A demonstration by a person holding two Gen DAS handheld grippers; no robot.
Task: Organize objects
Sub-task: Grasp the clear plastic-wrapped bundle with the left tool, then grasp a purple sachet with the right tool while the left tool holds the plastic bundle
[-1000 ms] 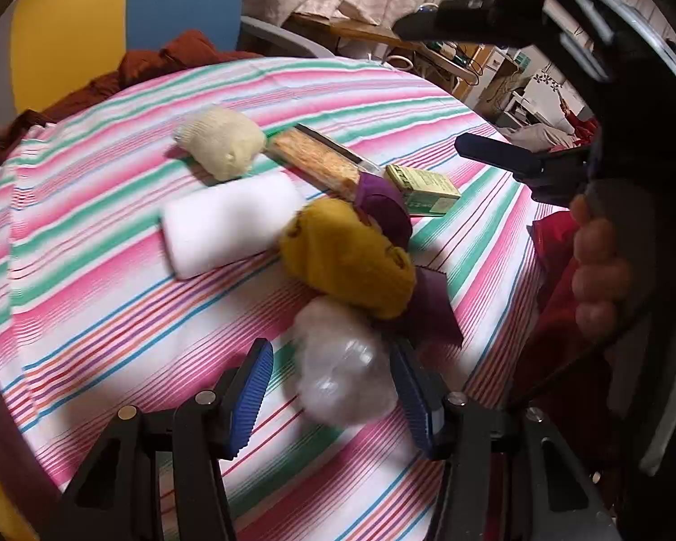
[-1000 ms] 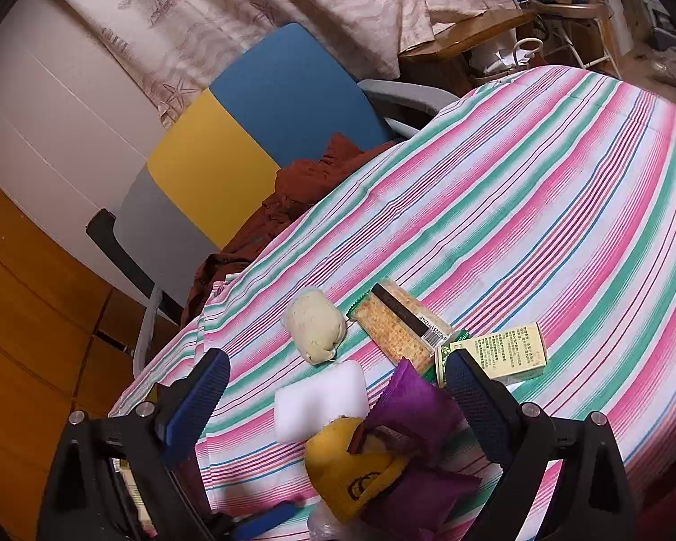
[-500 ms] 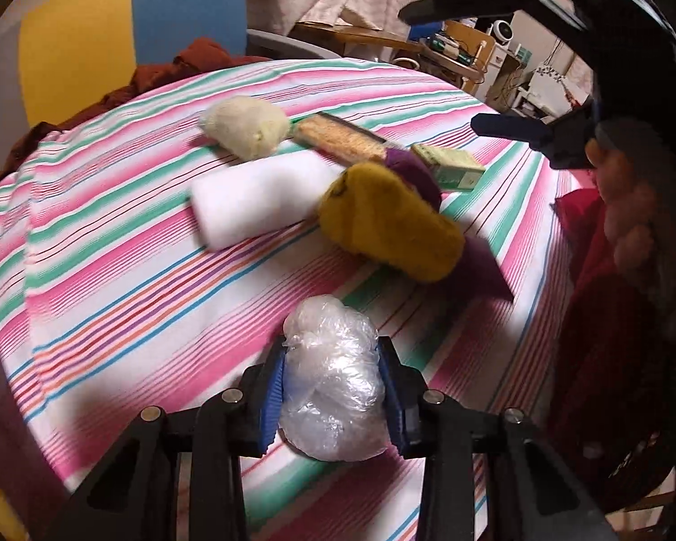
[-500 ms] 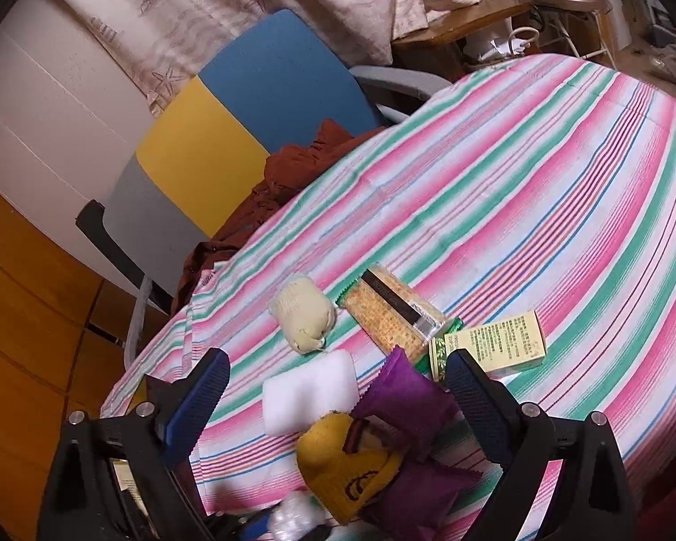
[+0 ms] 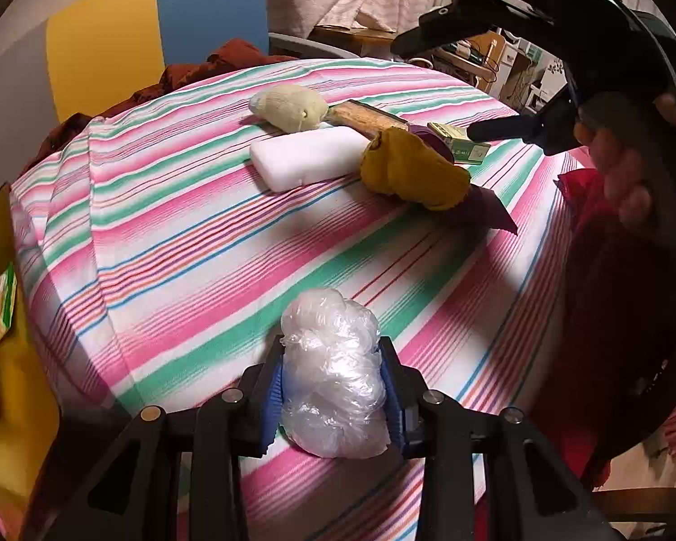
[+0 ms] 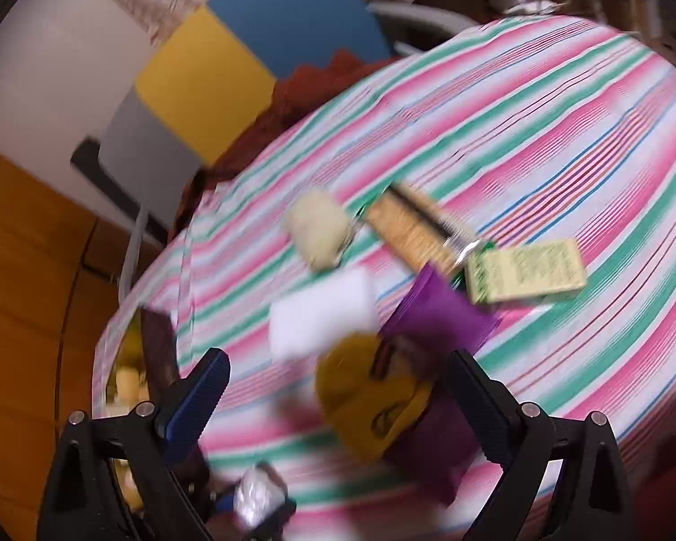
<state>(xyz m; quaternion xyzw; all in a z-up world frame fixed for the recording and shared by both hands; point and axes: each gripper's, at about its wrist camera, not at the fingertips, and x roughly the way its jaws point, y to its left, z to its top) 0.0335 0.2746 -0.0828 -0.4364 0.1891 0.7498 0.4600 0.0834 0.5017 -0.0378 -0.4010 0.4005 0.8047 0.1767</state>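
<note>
Left gripper [image 5: 333,383]: the blue-padded fingers [image 5: 272,385] are clamped on both flanks of a crumpled ball of clear plastic film [image 5: 333,367], which bulges above and below the pads. The ball sits at the near edge of the table, over the striped pink, green and white tablecloth [image 5: 194,243]; whether it is clear of the cloth cannot be told.

Right gripper [image 6: 335,399]: fingers spread wide, nothing between them, poised above the yellow fabric pouch [image 6: 374,399] and the purple fabric bags [image 6: 437,315]. This view is motion-blurred.

Farther out, grouped mid-table: a white rectangular foam block [image 5: 308,158], a pale cream stuffed bundle [image 5: 290,106], a flat tan cracker packet [image 5: 365,117] and a small green-printed carton [image 5: 459,144]. A yellow container [image 5: 4,387] already holding items stands just off the table's left edge.

Judgement: the step in hand is carrying the film ball to its destination, probably that container. The film is slippery and compressible; firm pressure should be held, the travel kept level, and release made only once over the opening.

Against the frame half a second ago: the left gripper has drawn back with the ball, the cluster now lies well apart from it, and the container has come into view. The right gripper's jaws are unchanged, though its view has swung.
</note>
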